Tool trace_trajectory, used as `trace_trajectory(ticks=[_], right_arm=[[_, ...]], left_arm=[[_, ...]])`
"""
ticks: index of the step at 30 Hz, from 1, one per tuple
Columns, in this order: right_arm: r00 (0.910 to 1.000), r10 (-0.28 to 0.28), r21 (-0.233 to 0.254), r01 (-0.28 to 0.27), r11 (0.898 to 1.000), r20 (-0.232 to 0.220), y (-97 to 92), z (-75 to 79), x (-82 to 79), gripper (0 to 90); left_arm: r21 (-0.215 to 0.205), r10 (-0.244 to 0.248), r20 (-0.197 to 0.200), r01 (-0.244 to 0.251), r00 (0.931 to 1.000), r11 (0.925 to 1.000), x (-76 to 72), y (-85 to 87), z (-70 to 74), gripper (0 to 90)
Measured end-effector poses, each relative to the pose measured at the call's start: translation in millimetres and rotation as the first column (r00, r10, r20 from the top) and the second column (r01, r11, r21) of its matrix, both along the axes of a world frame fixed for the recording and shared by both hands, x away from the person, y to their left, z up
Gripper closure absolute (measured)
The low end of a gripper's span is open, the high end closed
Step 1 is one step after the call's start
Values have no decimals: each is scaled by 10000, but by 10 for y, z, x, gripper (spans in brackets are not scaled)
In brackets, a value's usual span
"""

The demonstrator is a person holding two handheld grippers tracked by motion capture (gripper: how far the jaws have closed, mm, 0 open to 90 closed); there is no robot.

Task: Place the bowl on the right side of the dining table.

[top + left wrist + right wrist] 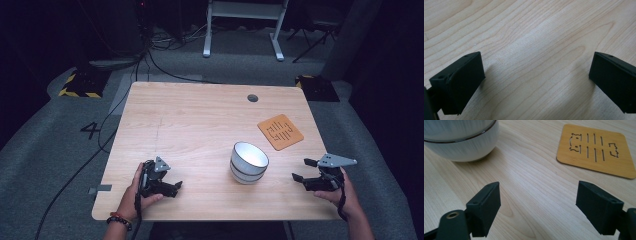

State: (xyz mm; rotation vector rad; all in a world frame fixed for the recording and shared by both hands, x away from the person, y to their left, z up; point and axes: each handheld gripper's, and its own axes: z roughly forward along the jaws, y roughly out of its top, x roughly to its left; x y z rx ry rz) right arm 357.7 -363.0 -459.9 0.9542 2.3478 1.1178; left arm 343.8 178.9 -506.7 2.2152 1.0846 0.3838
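A white bowl (249, 162) with dark bands stands on the wooden table (200, 120), right of centre. An orange slotted coaster (280, 131) lies flat behind it to the right. My left gripper (175, 187) rests low near the front left edge, open, with bare wood between its jaws (536, 75). My right gripper (301, 170) hovers at the front right, open, its jaws pointing left toward the bowl. In the right gripper view the bowl (461, 140) is at upper left and the coaster (596, 151) at upper right; the gripper (537, 207) holds nothing.
A round cable hole (252, 98) sits near the table's far edge. Beyond the table are a white desk frame (245, 25), black cables (150, 60) on the grey floor, and yellow-black marked plates (80, 82).
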Motion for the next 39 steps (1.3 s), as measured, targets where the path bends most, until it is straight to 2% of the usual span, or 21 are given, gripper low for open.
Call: trace_trajectory(ticks=[9,21,28,39], right_arm=[[9992,390,-133,-388,9992,121,124,72,27,208],[9942,1026,-72,-1024,9947,316,316,198,14,217],[9892,1412,-252,-1403,9898,383,429,258,-2,217],[9802,1915,-204,-1907,9814,503,571,349,-25,218]], left_arm=[[-27,16,-14,-16,10000,10000,-1,-1,-1,1],[-1,8,-9,-8,10000,10000,-2,-1,-1,1],[11,-6,-11,6,10000,10000,-1,0,-1,1],[-23,19,-14,-19,10000,10000,-2,-1,-1,1]])
